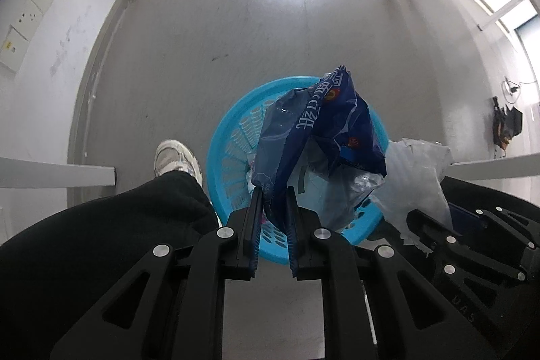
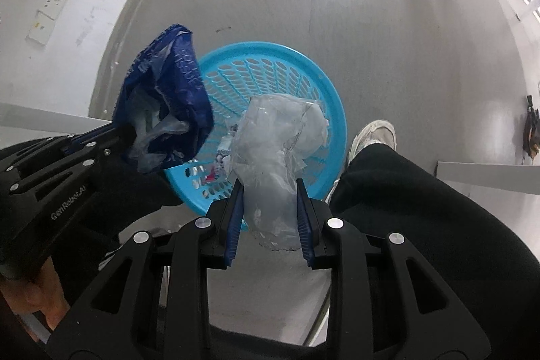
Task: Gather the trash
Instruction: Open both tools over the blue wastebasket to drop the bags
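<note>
Holding trash in both grippers, you are already over the target. Your left gripper (image 1: 273, 191) is pinched nearly closed on a dark blue wrapper (image 1: 320, 130), whose long axis runs forward from the fingers and hangs above the near half of the blue basket (image 1: 229, 130). Your right gripper (image 2: 270, 188) clamps a crumpled clear plastic bag (image 2: 273, 140), jaws a little wider, also pointing out over the basket. The basket sits on the floor (image 1: 270, 32) directly ahead and below both; each load looks equally near, so letting go should drop them in.
</note>
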`<act>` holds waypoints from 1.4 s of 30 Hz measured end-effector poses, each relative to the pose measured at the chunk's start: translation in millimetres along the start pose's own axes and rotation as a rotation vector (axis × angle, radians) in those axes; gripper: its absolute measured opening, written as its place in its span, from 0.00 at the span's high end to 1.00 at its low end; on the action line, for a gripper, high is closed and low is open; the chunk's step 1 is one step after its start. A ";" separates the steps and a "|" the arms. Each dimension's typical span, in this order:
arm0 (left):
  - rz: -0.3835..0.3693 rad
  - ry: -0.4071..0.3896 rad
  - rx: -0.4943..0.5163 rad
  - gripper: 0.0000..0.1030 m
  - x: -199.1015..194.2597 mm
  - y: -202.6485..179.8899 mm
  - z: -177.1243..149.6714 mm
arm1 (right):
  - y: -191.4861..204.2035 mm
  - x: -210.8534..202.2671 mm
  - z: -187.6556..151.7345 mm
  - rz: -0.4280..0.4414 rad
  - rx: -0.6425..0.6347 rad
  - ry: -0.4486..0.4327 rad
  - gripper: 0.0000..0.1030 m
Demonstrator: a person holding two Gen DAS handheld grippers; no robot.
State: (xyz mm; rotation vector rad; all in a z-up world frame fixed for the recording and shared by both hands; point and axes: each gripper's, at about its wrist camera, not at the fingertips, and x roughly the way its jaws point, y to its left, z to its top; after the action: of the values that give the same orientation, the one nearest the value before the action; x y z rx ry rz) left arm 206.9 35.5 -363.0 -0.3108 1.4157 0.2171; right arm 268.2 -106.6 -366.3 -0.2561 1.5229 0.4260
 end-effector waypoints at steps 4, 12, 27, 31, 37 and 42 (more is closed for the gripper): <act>0.005 0.053 -0.018 0.88 19.7 0.2 10.5 | -11.3 19.1 10.2 0.011 0.036 0.042 0.73; 0.020 0.114 -0.041 0.88 45.5 4.0 21.7 | -28.6 41.0 19.2 0.069 0.092 0.086 0.73; -0.073 0.060 -0.155 0.57 36.9 23.9 23.6 | -37.8 37.0 18.9 0.078 0.140 0.057 0.55; -0.071 0.047 -0.143 0.57 32.5 20.1 22.4 | -33.5 34.1 17.3 0.075 0.126 0.051 0.55; -0.061 0.027 -0.113 0.56 20.4 15.2 18.9 | -28.6 20.3 11.0 0.037 0.110 0.012 0.55; -0.106 -0.062 -0.126 0.45 -8.1 16.4 11.9 | -25.3 3.3 0.4 0.029 0.100 -0.019 0.51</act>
State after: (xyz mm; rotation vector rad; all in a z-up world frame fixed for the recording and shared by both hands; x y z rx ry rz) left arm 211.4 55.3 -354.8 -0.4780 1.3225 0.2276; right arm 279.3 -128.9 -372.1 -0.1510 1.5260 0.3732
